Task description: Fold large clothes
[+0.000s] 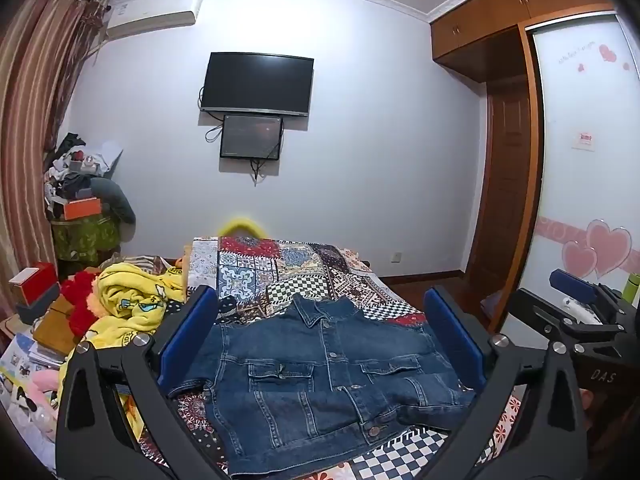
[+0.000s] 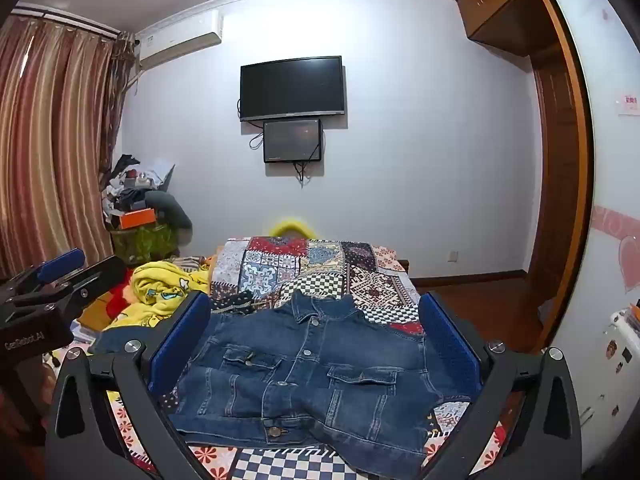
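Here denim jacket (image 1: 320, 376) lies between open left tongs (image 1: 320, 332).

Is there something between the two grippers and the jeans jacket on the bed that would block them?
Nothing visible blocks them. The denim jacket lies flat, front up, on the patchwork bedspread, directly ahead of the open left gripper and the open right gripper. The yellow blanket lies off to the left side.

You are in a home bedroom. A bed with a patchwork quilt (image 1: 304, 276) faces a black wall-mounted television (image 1: 257, 83). Striped curtains (image 2: 52, 140) and a wooden built-in wardrobe (image 1: 516, 12) flank it.
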Demonstrator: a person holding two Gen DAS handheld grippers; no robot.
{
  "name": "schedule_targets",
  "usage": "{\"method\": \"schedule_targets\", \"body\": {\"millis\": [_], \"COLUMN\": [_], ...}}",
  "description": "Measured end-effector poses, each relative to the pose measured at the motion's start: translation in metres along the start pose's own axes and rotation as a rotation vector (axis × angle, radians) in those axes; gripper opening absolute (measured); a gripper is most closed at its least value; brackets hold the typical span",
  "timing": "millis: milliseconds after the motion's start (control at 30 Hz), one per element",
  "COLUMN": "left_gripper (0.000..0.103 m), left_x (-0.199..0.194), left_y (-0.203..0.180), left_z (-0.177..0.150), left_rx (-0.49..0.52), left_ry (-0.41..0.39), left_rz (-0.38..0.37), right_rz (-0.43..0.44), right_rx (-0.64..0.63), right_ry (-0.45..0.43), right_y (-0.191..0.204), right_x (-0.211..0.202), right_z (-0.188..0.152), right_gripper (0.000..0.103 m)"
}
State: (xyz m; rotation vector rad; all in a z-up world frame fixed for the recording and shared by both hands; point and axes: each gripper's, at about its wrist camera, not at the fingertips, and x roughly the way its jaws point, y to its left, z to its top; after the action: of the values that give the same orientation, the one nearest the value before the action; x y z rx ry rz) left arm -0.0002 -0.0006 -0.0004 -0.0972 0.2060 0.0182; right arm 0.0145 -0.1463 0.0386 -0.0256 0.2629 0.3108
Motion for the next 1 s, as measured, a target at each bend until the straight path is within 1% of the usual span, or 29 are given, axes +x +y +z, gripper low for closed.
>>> {"method": "schedule_targets", "body": {"millis": [33,233,333,367,500,867,1000], "left_gripper": [0.103,0.103,0.103,0.103,0.103,0.103,0.103], "left_x": [0.0,-0.002,0.002,0.004,0.005,0.004,0.004], "left_y": [0.0,0.013,0.014,0.008,0.007,0.005,0.005], "left_z": [0.0,0.002,0.001,0.002,0.001,0.0,0.001], "left_rx": [0.001,-0.035,-0.034,-0.019,-0.012,0.003,-0.001], "left_ry": [-0.002,0.014,0.012,0.016,0.013,0.009,0.007], "left_rz": [0.009,-0.012,0.006,0.011,0.017,0.01,0.002], "right_rz": [0.001,0.0,-0.004,-0.006,-0.01,-0.01,-0.012], "right_rx": [0.001,0.004,0.004,0.005,0.002,0.001,0.007], "right_ry": [-0.001,0.009,0.008,0.008,0.008,0.008,0.007], "right_y": [0.0,0.001,0.0,0.0,0.0,0.003,-0.002], "right_x": [0.0,0.0,0.0,0.0,-0.003,0.003,0.001], "right_z": [0.0,0.0,0.001,0.002,0.0,-0.001,0.003], "right_gripper": [0.103,0.103,0.103,0.103,0.103,0.103,0.103]}}
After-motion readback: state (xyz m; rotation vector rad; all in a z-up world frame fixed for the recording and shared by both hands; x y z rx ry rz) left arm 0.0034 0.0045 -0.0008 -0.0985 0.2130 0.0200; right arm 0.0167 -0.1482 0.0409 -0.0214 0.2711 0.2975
